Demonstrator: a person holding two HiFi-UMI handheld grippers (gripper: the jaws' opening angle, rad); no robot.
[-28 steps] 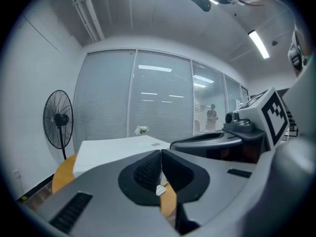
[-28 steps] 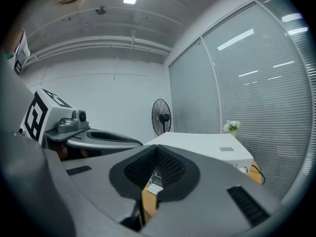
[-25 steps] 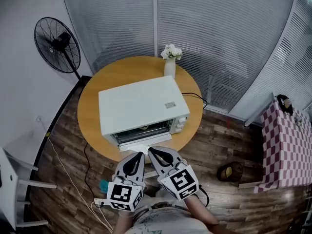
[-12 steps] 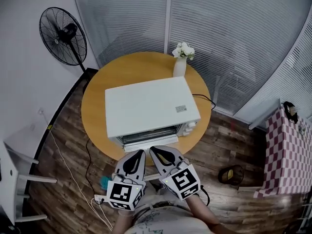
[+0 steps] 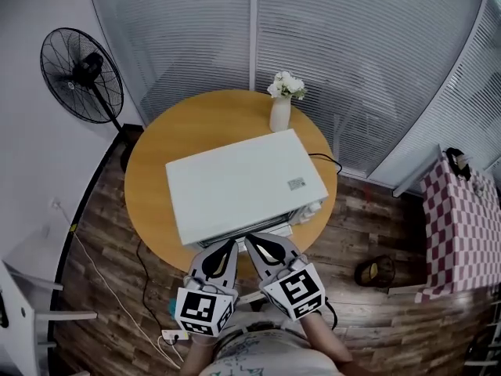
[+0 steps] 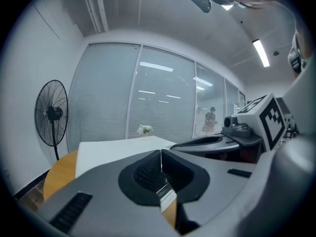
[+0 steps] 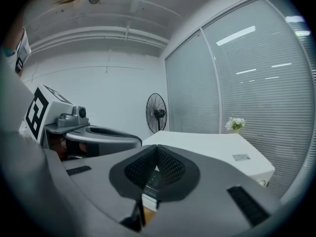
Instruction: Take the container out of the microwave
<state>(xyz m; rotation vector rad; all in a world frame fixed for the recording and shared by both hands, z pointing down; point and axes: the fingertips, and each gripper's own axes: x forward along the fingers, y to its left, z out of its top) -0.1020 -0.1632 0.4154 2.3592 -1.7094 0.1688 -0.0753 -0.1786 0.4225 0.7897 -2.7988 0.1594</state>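
A white microwave (image 5: 239, 184) sits on the round wooden table (image 5: 156, 155), its door side facing me and mostly hidden under its top. It also shows ahead as a white box, the microwave (image 6: 116, 149) in the left gripper view and the microwave (image 7: 217, 149) in the right gripper view. The container is not visible. My left gripper (image 5: 229, 245) and right gripper (image 5: 250, 241) are held side by side just in front of the microwave's lower edge. Both are shut, jaws touching, with nothing between them.
A white vase of flowers (image 5: 282, 104) stands on the table behind the microwave. A black standing fan (image 5: 82, 77) is at the left wall. A checkered cloth (image 5: 462, 225) is at the right, a power strip (image 5: 176, 335) and cables on the wooden floor.
The head view shifted: the microwave now sits closer under it, so its front face is nearly hidden. Both grippers stay shut, held together near its front edge.
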